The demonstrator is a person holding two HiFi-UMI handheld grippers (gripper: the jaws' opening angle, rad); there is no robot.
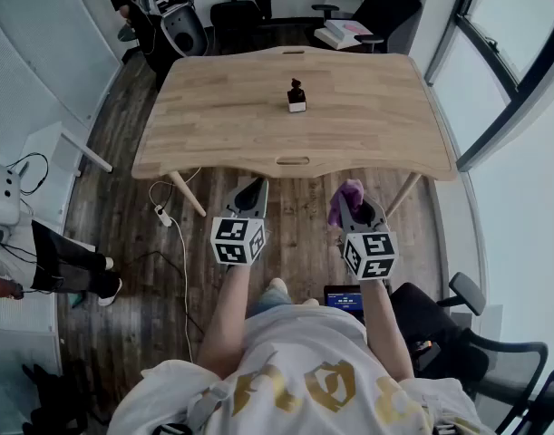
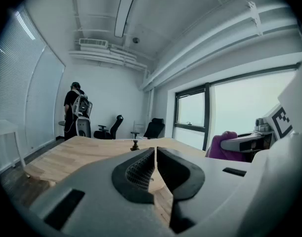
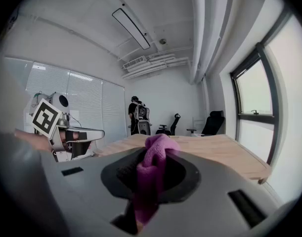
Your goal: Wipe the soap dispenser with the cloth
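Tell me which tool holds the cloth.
The right tool: a purple cloth is clamped between its jaws. The left tool has its jaws shut together on nothing.

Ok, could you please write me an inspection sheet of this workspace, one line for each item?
surface: wooden table, bare wood.
job's things: soap dispenser stands upright near the table's middle; cloth, purple, is in the right tongs.
clutter: nothing seen on the table.
grippers: left tongs shut, empty; right tongs shut on the cloth; both are in front of the near table edge, away from the dispenser.
cables: white cable on the floor by the table's left leg.
surroundings: office chairs beyond the table, window on the right, a person standing at the far end.
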